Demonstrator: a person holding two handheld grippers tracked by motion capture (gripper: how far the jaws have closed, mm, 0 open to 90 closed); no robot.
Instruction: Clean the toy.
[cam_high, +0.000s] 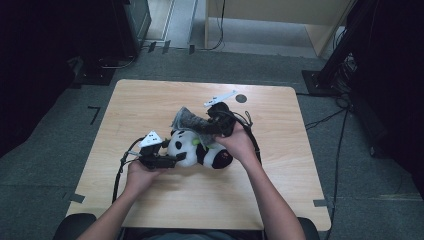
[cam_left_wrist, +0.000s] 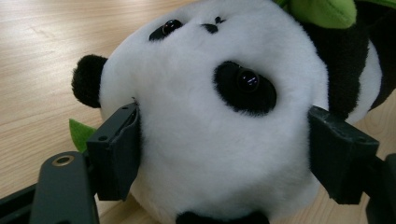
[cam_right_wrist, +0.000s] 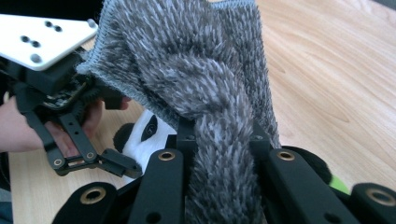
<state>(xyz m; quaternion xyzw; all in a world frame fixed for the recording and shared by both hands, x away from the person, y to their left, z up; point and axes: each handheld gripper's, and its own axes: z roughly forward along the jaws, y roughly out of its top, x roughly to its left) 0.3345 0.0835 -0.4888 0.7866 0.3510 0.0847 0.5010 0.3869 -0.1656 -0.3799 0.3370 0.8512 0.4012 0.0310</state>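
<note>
Seen from above, two forearms enter from the bottom of the frame over a light wooden table (cam_high: 150, 200). Just left of centre, the left gripper (cam_high: 176, 159) clasps the white head of a plush panda (cam_high: 192, 147) that lies on its side at the middle of the tabletop; in the left gripper view both black pads press into the fur on either side of the face. Slightly higher and right of centre, the right gripper (cam_high: 209, 125) is clamped tight on a fuzzy grey cloth (cam_high: 187, 119), which fans out toward the upper left, just above the panda
</note>
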